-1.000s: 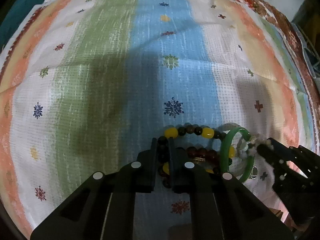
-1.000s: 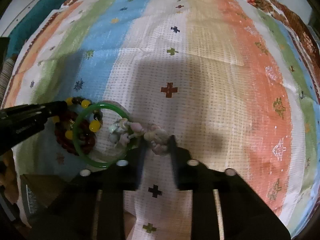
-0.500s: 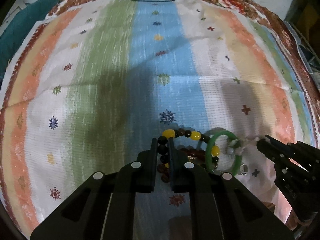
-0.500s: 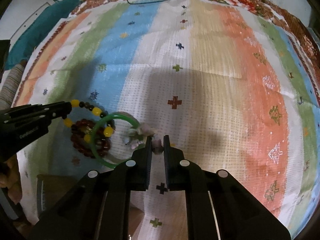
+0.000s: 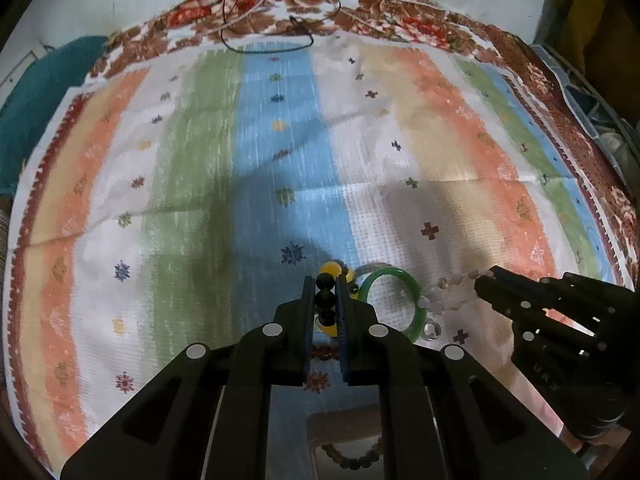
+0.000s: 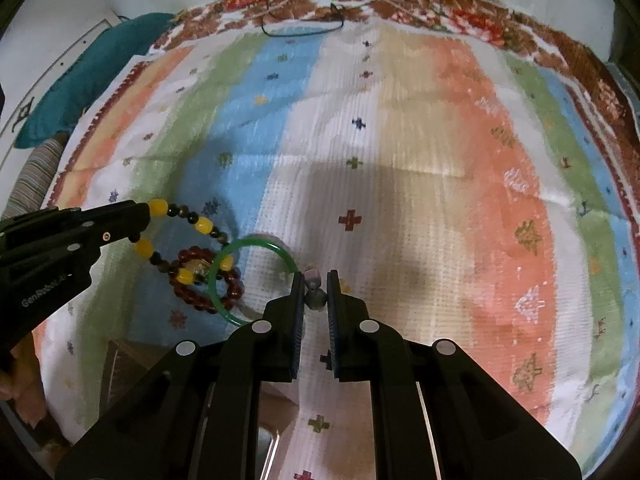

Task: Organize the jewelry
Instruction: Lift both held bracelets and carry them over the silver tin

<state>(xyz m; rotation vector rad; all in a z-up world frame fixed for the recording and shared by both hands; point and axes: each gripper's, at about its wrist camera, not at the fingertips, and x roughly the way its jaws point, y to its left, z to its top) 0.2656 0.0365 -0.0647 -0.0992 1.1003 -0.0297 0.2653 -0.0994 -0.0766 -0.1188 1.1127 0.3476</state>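
Observation:
My left gripper is shut on a bracelet of dark and yellow beads; in the right wrist view the bracelet hangs lifted from the left gripper. My right gripper is shut on a pale pink and grey bead bracelet, which shows in the left wrist view stretched from the right gripper. A green bangle lies on the striped cloth over a dark red bead bracelet. The bangle also shows in the left wrist view.
A brown box with a bead bracelet inside sits below my left gripper; it shows at the lower left of the right wrist view. A black cord lies at the cloth's far edge. A teal cushion lies far left.
Both grippers have risen and pulled back. The dark and yellow bracelet has lifted off the cloth with the left gripper. The right gripper has closed on the pale bracelet and lifted it.

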